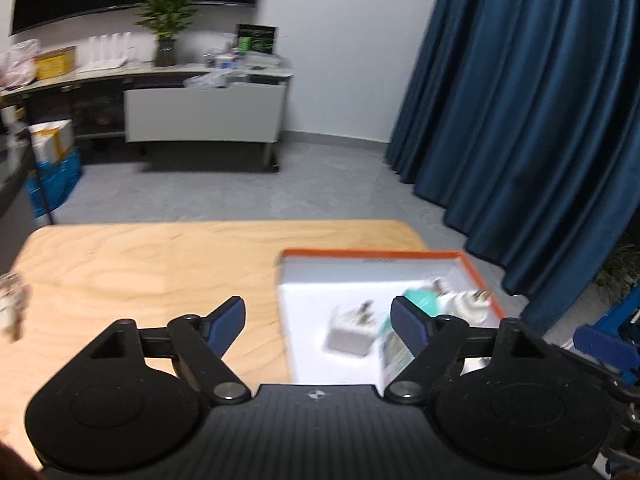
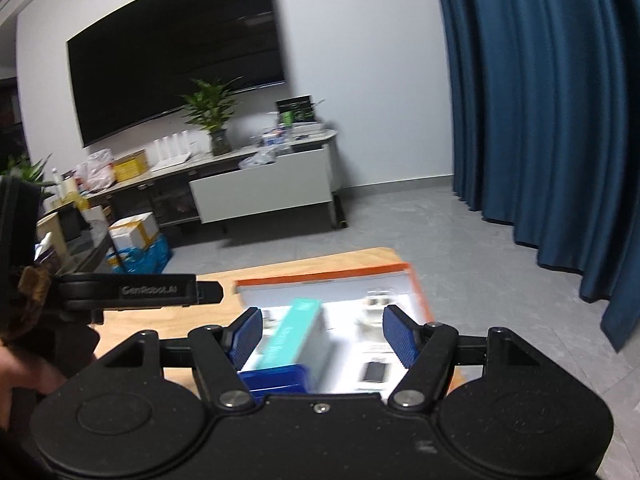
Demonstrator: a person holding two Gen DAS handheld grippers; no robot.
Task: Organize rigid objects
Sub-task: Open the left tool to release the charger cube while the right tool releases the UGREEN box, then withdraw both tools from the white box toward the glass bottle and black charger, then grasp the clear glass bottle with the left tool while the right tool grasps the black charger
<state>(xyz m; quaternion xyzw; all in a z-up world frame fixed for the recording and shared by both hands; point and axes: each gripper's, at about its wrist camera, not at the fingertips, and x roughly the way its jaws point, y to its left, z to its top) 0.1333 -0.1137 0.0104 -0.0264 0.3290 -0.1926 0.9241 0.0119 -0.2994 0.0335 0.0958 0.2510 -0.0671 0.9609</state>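
While both tongs gape: white charger (image 1: 351,334) in tray (image 1: 372,254), between left tongs (image 1: 318,322).

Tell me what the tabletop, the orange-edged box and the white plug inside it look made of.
Tabletop: pale wood, likely plywood, matte, with visible grain swirls.
Orange-edged box: probably cardboard, thin straight walls with a white lining.
White plug: seemingly smooth moulded plastic, with greyish metal-looking prongs; blur leaves the finish uncertain.

Light wooden table (image 1: 140,264), orange-rimmed white box (image 1: 476,276) at its right end, small blurred object (image 1: 12,312) at left edge.
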